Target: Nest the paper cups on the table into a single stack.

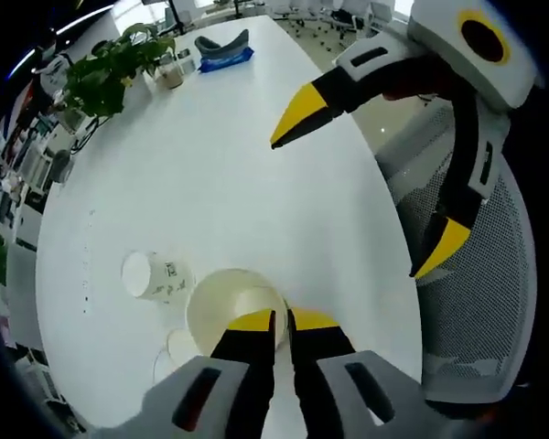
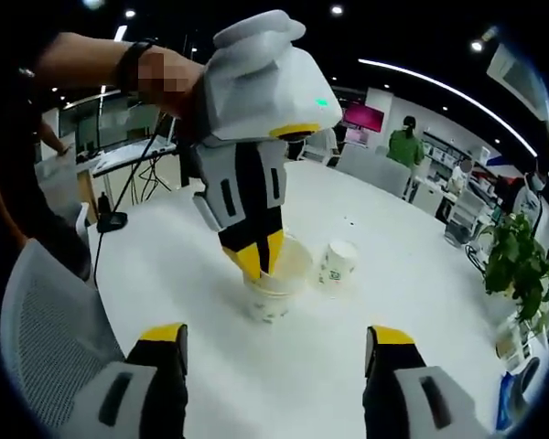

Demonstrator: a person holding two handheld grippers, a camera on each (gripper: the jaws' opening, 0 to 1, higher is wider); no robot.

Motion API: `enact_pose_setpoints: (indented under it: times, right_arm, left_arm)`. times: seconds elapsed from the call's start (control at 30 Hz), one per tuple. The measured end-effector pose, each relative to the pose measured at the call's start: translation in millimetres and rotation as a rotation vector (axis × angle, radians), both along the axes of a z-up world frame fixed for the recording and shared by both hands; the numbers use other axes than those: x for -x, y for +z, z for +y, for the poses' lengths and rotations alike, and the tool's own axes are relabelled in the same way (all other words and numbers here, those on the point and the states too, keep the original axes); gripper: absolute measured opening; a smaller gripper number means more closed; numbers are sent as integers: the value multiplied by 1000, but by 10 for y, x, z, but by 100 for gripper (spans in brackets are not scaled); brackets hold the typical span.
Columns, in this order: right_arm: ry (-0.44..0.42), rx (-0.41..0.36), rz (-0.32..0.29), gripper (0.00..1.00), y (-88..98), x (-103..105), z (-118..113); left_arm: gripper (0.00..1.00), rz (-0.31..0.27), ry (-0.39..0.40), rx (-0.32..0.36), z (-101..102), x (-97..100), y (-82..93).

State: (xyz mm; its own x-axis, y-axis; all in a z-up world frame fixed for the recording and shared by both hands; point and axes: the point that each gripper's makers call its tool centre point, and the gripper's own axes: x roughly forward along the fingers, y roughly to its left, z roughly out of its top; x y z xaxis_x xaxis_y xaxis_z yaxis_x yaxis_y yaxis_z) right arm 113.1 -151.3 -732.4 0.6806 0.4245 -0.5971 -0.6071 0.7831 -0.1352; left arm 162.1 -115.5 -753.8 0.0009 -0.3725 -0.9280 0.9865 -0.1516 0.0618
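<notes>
Pinching the rim of an upright cup (image 1: 231,306), the left gripper (image 1: 282,320) has its yellow-tipped jaws closed on the near wall, one jaw inside, one outside. In the left gripper view, going left to right: a second cup (image 1: 156,276) lies on its side on the white table (image 1: 220,183), mouth toward the left, just beside the held cup; whether they touch I cannot tell. A pale round shape sits below the held cup, too unclear to name. Far back on the table stands a plant (image 1: 110,69), then a blue item (image 1: 224,55). At right the right gripper (image 1: 366,183) hangs over the table edge, jaws spread wide, nothing between them. Behind it is a mesh chair (image 1: 480,302).

In the right gripper view, left to right: a mesh chair back (image 2: 46,338) at lower left, a person's hand (image 2: 160,78) holding the left gripper (image 2: 254,258) from above, its tips clamped on the cup (image 2: 274,288) rim. The cup stands upright on the table (image 2: 412,283). Just to its right lies the second cup (image 2: 339,262), tipped over, close but apart from the held one. The right gripper (image 2: 276,338) own jaws rise at the bottom, wide apart and empty, short of the cup. Far right is the plant (image 2: 517,261). A person in green (image 2: 405,146) stands in the background.
</notes>
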Motion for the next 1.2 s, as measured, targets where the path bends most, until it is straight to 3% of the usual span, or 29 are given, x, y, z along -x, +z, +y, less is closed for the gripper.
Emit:
enact_pose_setpoints:
  times: [0.27, 0.57, 0.8, 0.87, 0.93, 1.07, 1.2]
  right_arm:
    - [4, -3, 1, 80, -5, -4, 16]
    - [17, -8, -1, 80, 2, -28, 50]
    - [7, -18, -11, 77, 34, -72, 19]
    - [0, -26, -12, 77, 39, -82, -2]
    - [-7, -37, -11, 77, 46, -107, -27]
    - [-5, -34, -8, 77, 34, -137, -64]
    - [-7, -34, -4, 76, 21, -195, -101]
  left_arm:
    - [5, -2, 11, 2, 36, -21, 24]
    - [17, 3, 58, 55, 79, -7, 104]
    - [25, 48, 282, 247, 123, -73, 329]
    - [30, 15, 346, 299, 172, -129, 409]
    - [36, -12, 423, 362, 244, -166, 502]
    - [42, 16, 586, 483, 451, -192, 612]
    - [48, 13, 696, 542, 688, -207, 669]
